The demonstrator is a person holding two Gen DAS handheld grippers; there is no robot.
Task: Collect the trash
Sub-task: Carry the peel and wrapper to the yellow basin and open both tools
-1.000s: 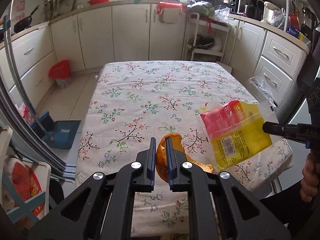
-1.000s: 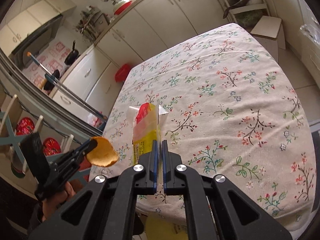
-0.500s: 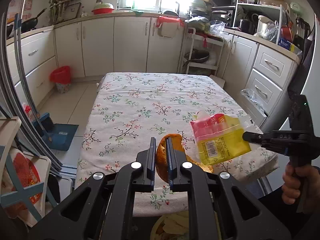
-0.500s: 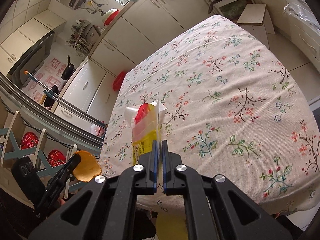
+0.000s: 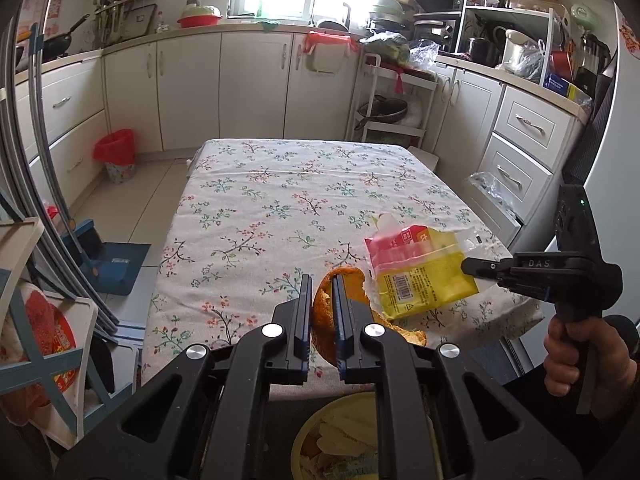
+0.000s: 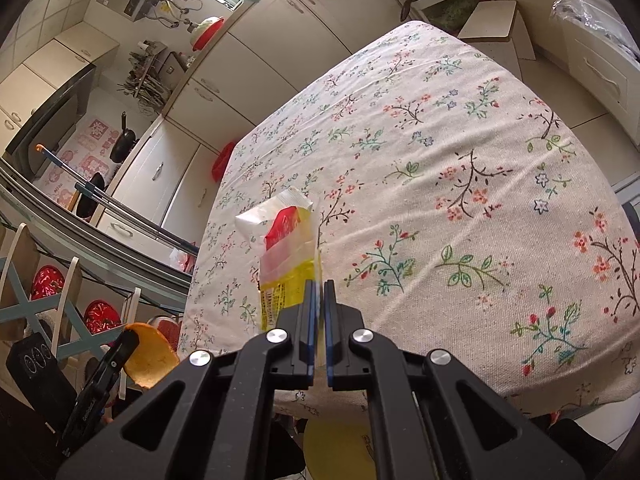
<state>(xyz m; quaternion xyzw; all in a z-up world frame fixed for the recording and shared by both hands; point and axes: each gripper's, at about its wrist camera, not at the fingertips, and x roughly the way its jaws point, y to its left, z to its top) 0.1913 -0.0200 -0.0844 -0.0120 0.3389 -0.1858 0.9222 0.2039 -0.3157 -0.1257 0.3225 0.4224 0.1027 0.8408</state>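
- Left wrist view: left gripper [image 5: 322,308] clamped on the orange peel [image 5: 322,316]. It has drawn back from the floral-cloth table [image 5: 280,200], so the yellow bin [image 5: 340,436] has come into sight directly beneath its fingers; a drop looks close.
- Right wrist view: right gripper [image 6: 319,312] pinched on the yellow-red wrapper [image 6: 286,256], carried ahead of the fingers above the table's near edge; the bin shows below here too.

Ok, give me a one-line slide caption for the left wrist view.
Left gripper clamps orange peel while right gripper holds a yellow-and-red wrapper above the floral tablecloth.
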